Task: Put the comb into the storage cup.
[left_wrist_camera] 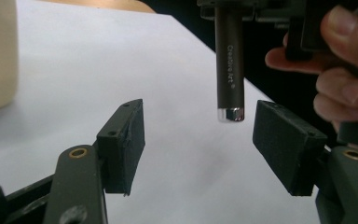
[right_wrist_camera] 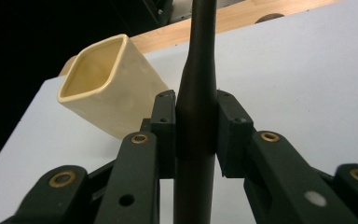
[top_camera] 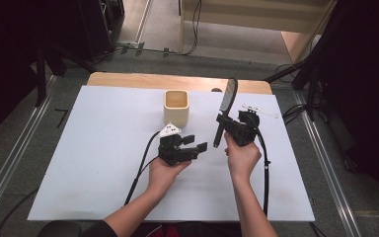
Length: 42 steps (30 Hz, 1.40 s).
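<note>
A dark brush (top_camera: 225,109) with a long handle is held upright above the white bench (top_camera: 103,163) by the right gripper (right_wrist_camera: 196,135), whose jaws are seen in the right gripper view pinching the handle at mid-length. The jaws of the left gripper (left_wrist_camera: 198,140) are spread wide with nothing pressed between them, and the silver-capped end of the handle is seen hanging just above the gap between them. A cream square cup (top_camera: 176,107) is seen standing on the bench beyond the left gripper, apart from the brush.
</note>
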Tool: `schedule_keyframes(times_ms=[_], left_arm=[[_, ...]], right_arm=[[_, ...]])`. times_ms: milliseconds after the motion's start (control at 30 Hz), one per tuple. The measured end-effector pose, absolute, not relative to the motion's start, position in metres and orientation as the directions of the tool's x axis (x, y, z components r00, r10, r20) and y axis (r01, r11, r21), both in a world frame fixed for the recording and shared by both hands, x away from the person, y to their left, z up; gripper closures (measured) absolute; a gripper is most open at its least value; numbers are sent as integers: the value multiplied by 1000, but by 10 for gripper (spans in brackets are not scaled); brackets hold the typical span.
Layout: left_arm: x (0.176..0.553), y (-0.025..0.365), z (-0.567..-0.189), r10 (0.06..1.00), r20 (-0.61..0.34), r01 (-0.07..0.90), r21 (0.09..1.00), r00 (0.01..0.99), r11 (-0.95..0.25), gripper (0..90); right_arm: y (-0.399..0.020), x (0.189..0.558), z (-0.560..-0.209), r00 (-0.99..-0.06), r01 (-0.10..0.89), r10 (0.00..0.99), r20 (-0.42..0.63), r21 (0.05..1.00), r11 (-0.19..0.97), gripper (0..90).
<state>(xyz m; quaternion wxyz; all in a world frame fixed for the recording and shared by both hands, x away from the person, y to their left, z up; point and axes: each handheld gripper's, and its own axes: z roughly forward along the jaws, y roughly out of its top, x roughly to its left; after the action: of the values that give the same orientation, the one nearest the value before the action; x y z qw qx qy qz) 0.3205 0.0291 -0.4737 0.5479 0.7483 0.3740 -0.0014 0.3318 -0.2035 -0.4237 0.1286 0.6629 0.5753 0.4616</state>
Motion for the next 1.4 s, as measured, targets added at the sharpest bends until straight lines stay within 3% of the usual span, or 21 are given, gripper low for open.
schedule_keyframes(times_ms=[500, 1000, 1400], left_arm=[[327, 53, -469, 547, -364, 587, 746, 754, -313, 354], [329, 73, -465, 516, -351, 588, 691, 782, -421, 356], [324, 85, -462, 502, -345, 583, 669, 793, -461, 355]], right_arm=[[-194, 325, -422, -129, 580, 911, 393, 774, -252, 701], [-190, 324, -425, -180, 549, 903, 391, 801, -238, 700], [-182, 318, -422, -182, 468, 935, 304, 863, -190, 700]])
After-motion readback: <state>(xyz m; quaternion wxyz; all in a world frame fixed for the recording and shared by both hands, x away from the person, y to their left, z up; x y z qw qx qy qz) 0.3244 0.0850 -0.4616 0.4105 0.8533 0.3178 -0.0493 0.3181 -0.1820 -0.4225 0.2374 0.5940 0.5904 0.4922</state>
